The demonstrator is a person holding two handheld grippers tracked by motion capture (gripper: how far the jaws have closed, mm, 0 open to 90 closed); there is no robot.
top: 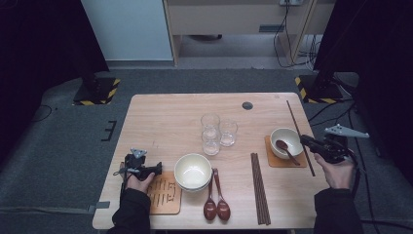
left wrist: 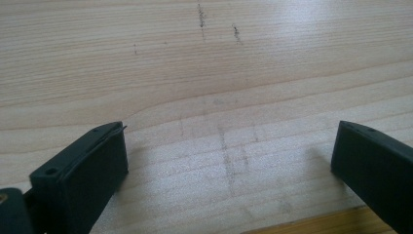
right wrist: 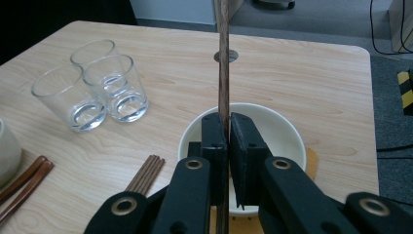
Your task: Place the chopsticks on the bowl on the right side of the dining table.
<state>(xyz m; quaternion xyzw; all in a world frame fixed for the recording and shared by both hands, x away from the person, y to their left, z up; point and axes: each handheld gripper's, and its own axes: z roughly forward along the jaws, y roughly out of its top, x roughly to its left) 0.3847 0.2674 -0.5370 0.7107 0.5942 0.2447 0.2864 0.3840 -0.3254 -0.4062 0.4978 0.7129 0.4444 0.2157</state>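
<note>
Left tool (top: 158, 169) rests low with jaws wide apart; right tool (top: 304, 140) has its jaws clamped together.

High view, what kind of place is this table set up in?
Probably a lab or recording studio, not a dining room: the light wooden table stands on grey carpet, beside black stands with yellow-and-black hazard-striped bases, with loose black cables behind.
</note>
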